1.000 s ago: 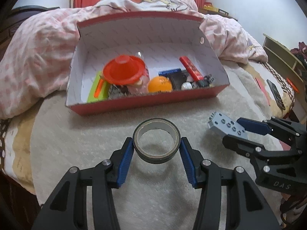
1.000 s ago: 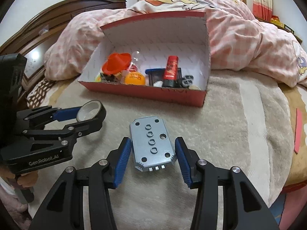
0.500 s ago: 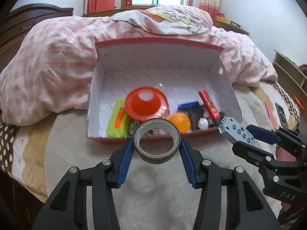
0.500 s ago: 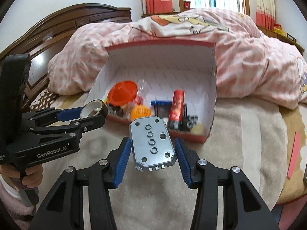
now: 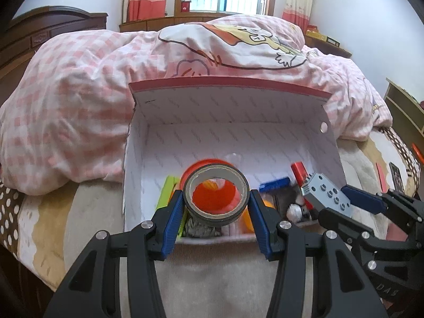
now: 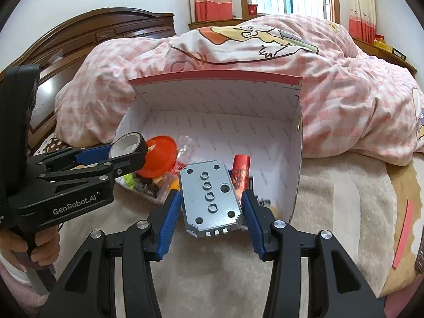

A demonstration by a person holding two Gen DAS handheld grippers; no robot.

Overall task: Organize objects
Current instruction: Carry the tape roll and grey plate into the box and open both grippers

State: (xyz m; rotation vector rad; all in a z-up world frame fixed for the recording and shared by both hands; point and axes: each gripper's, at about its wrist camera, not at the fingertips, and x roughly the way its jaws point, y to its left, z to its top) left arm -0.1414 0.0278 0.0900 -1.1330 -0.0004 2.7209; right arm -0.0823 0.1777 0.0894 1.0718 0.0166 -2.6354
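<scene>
Pink checked bedding [image 5: 79, 100] is heaped behind an open red-edged box [image 5: 228, 122] on the bed. Over the box's near edge, the left gripper [image 5: 216, 206] is clamped on a roll of tape [image 5: 216, 196]. To its right the right gripper [image 6: 212, 206] pinches a grey studded plate [image 6: 210, 198].

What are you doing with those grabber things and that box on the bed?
A person is tidying small things into the open box on the bed. The left gripper holds a roll of tape and the right gripper holds a grey plate with holes. Both are held up at the box's front edge, not yet dropped in.
</scene>
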